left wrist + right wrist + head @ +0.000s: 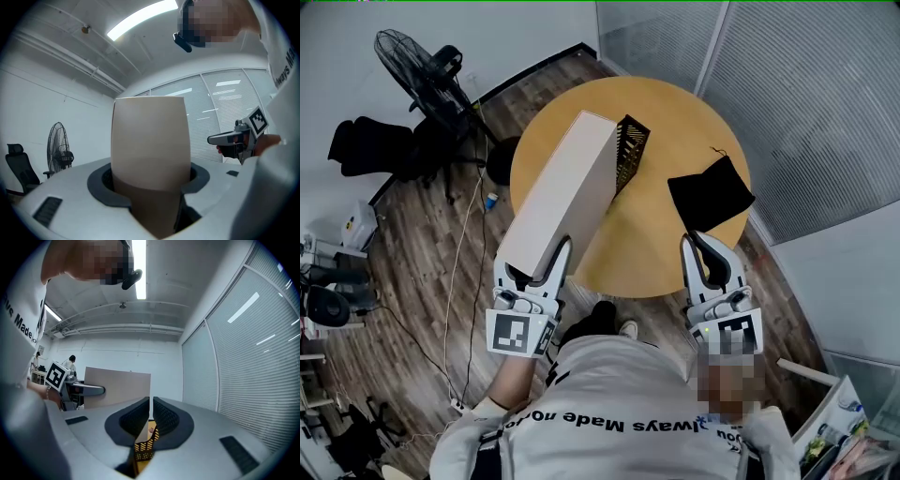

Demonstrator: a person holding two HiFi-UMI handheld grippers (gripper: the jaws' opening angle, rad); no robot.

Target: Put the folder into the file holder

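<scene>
Over the round wooden table (675, 122), my left gripper (532, 267) was clamped on the near end of the folder (567, 178). The folder's long side pointed away from me, and its far end was right beside the black mesh file holder (631, 150). My right gripper (705, 251) was squeezed together with nothing in it, and it was farther from the file holder.

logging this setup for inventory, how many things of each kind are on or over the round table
folder: 1
file holder: 1
black pouch: 1
total: 3
</scene>
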